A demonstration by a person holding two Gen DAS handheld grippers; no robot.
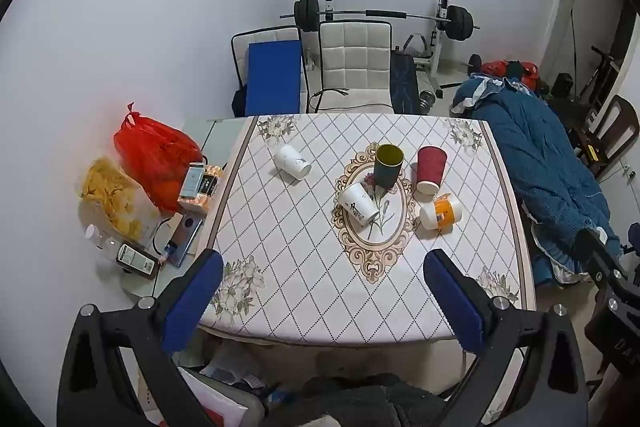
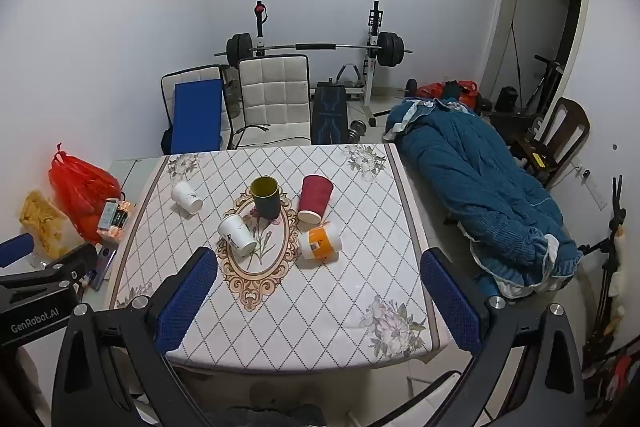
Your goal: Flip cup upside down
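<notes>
Several cups stand or lie on the patterned tablecloth (image 1: 304,279). A dark cup with a yellow inside (image 1: 387,165) (image 2: 266,197) stands upright at the centre. A red paper cup (image 1: 430,171) (image 2: 315,199) tilts mouth-down to its right. An orange and white cup (image 1: 441,213) (image 2: 320,242) lies on its side. A white cup with a mark (image 1: 357,204) (image 2: 237,233) lies on its side in front. Another white cup (image 1: 293,162) (image 2: 187,197) lies at the left. My left gripper (image 1: 324,263) and right gripper (image 2: 320,261) are open and empty, held above the table's near edge.
A red plastic bag (image 1: 156,155), a bag of chips (image 1: 110,199), boxes and a bottle sit on the side ledge at left. A blue quilt (image 2: 480,195) lies right of the table. Two white chairs (image 1: 354,63) and a barbell rack (image 1: 380,15) stand behind.
</notes>
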